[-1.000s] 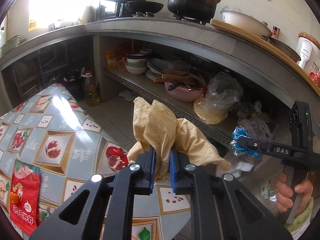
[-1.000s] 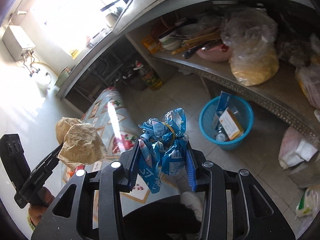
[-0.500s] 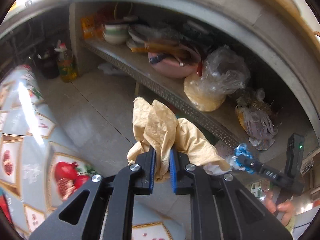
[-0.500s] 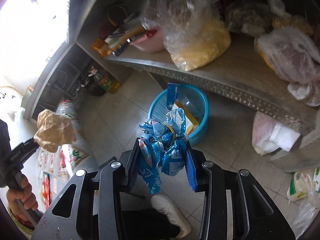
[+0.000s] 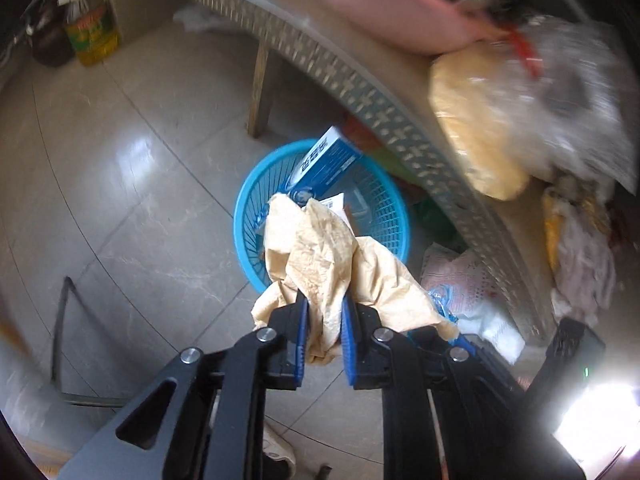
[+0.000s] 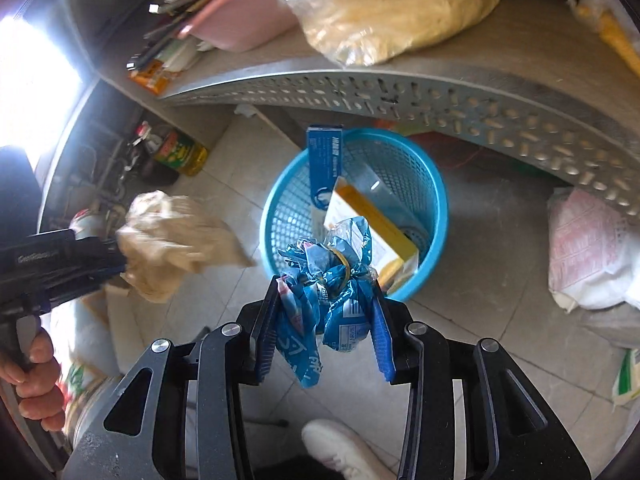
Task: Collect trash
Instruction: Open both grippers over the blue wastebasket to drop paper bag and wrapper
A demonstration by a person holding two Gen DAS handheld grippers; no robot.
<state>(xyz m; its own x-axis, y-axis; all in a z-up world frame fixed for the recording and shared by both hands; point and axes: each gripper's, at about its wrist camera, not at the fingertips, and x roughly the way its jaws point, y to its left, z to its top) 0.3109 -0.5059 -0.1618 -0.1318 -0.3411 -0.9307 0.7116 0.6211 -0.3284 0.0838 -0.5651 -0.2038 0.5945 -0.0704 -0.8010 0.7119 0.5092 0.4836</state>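
So the trash here is two wads. The crumpled tan paper [image 5: 320,252] sits dead center of the left wrist frame, pinched tight between the blue pads of the left gripper [image 5: 323,312], which is nearly closed on it. In the right wrist view the blue plastic wrapper [image 6: 328,276], bunched up with a yellow rubber band around it, is clamped in the right gripper [image 6: 326,320], jaws partway closed with the wad filling the gap.

Just past both wads, mid-frame, is the blue basket [image 6: 434,208] on the tile floor [image 5: 132,184]. It already has a blue carton [image 6: 324,164] leaning against its far rim and a yellow-edged box [image 6: 372,220] inside.

Upper part of the frame: a perforated metal shelf [image 6: 400,92] with a clear bag of yellow stuff [image 6: 392,8] and a pink basin [image 6: 244,20]. An oil bottle [image 6: 180,152] stands at mid-left, and a white shoe [image 6: 340,448] pokes in at the bottom.
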